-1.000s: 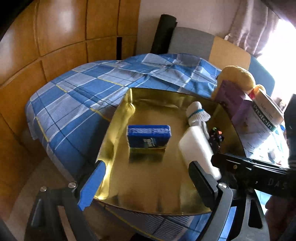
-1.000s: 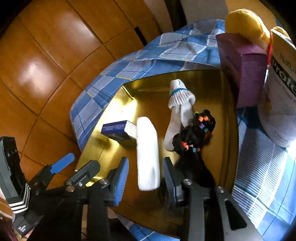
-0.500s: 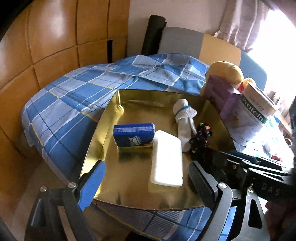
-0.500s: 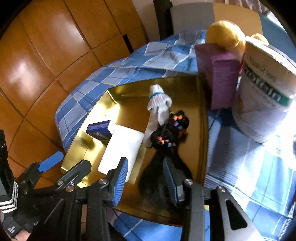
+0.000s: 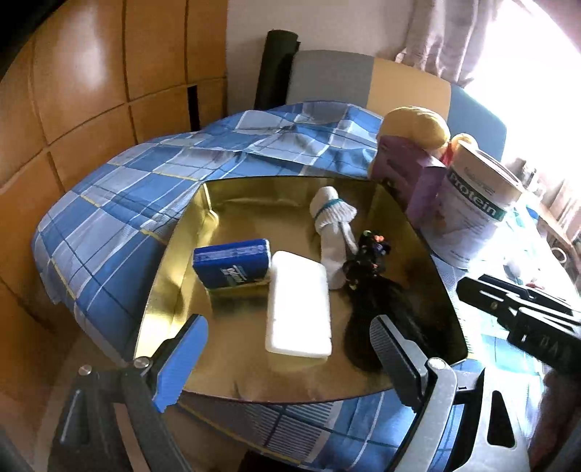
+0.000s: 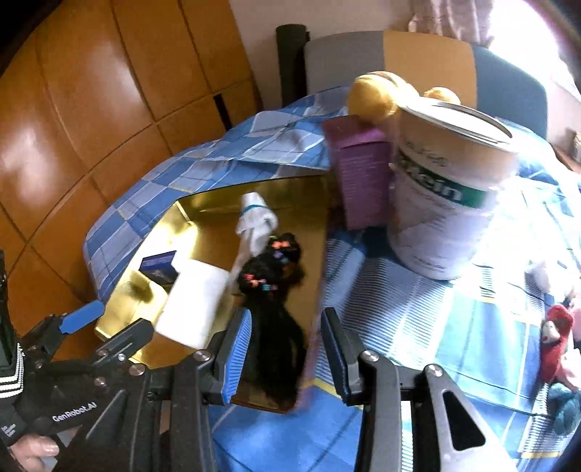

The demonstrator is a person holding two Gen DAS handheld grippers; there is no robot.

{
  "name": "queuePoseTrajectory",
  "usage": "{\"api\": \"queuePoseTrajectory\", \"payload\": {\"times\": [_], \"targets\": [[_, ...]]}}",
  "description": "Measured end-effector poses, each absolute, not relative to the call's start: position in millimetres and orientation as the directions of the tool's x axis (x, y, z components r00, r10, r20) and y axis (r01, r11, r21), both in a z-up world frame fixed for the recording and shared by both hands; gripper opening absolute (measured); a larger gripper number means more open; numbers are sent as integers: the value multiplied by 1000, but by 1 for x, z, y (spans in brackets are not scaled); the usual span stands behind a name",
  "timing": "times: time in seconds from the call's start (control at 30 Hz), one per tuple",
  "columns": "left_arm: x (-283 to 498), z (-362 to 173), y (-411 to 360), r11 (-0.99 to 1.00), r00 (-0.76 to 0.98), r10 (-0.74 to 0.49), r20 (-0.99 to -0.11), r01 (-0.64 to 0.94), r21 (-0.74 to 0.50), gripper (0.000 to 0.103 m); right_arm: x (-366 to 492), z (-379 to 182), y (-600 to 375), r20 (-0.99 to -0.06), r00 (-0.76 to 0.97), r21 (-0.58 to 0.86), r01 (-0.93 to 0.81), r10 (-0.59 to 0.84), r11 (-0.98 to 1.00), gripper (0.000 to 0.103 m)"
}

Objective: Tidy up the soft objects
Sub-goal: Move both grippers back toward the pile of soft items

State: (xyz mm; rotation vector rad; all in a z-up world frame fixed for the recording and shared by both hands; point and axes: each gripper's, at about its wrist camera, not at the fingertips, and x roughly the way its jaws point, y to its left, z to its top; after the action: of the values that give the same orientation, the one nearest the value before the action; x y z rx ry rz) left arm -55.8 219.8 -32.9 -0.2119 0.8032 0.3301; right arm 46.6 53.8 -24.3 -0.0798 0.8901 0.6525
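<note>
Left wrist view: the left gripper (image 5: pixel 287 352) stands wide open and empty; the white sponge (image 5: pixel 298 308), formerly on edge near the sock (image 5: pixel 332 221), now lies flat in the gold tray (image 5: pixel 174 276). Right wrist view: the right gripper (image 6: pixel 287 348), part-open and empty, has swung from the sponge (image 6: pixel 194 301) toward the tray's right rim, above the black wig (image 6: pixel 276 312).

Glossy orange-brown wood panelling (image 5: pixel 83 90) was seen along the left side, divided into rectangles by dark seams. A pale plaster wall (image 5: pixel 326 25) was seen behind it. A chair back (image 5: pixel 366 80) in grey, tan and blue panels was set against that wall, with a dark roll (image 5: pixel 276 65) stood upright beside it. Strong daylight was admitted past a pinkish curtain (image 5: pixel 446 40) at the upper right.
</note>
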Motion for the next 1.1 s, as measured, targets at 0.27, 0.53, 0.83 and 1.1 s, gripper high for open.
{"api": "queuePoseTrajectory", "payload": {"times": [0.27, 0.53, 0.83, 1.1], "targets": [[-55, -31, 209, 943, 660, 179, -730, -327, -65, 91, 55, -25, 20, -739, 503, 183, -489, 447, 853, 40], [-53, -22, 194, 967, 688, 123, -715, -245, -70, 91, 68, -25, -23, -741, 566, 128, -409, 361, 904, 40], [-42, -10, 152, 994, 702, -29, -712, -53, -92, 90, 112, 4, -132, -682, 717, 23, -177, 145, 984, 40], [-24, 4, 93, 992, 691, -106, -715, 123, -29, 90, 144, -17, -277, -679, 714, 78, 304, -172, 950, 40]]}}
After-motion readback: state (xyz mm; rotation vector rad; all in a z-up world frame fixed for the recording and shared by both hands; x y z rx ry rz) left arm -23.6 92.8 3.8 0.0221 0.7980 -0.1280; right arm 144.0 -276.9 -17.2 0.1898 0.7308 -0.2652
